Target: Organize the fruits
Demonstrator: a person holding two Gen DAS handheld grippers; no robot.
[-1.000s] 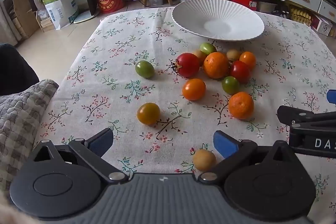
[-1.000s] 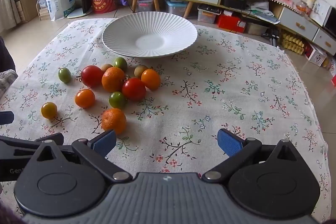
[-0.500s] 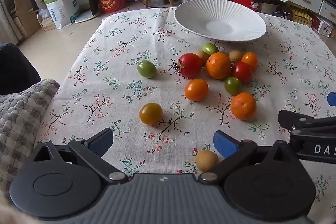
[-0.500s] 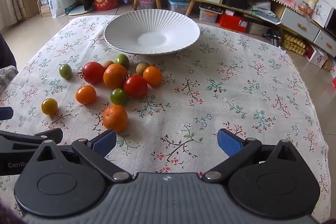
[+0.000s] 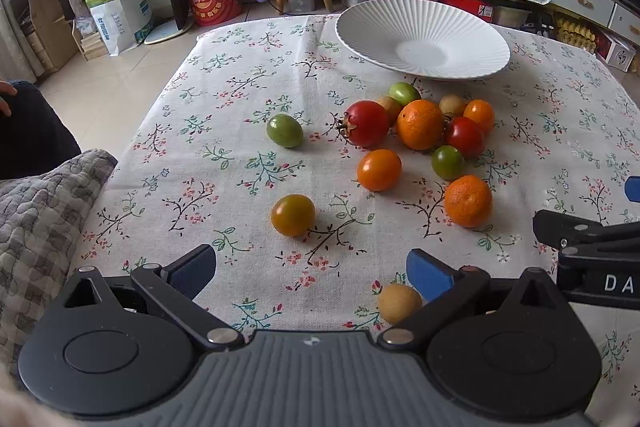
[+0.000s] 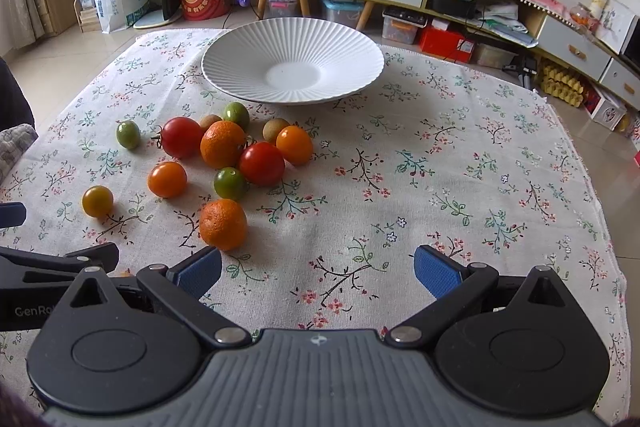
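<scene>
The woven floral cotton-like tablecloth [image 6: 440, 155] looks matt and slightly coarse; the white ribbed ceramic plate [image 6: 224, 67] has a soft sheen; the red tomatoes [image 6: 262, 163] are glossy and smooth; the orange mandarins [image 6: 223, 225] look dimpled and duller.

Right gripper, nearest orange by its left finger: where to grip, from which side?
Take the orange across its widest middle, coming from above and the near side. It is round and stands apart from the other fruit, so the open right gripper probably has finger room on both flanks.
</scene>
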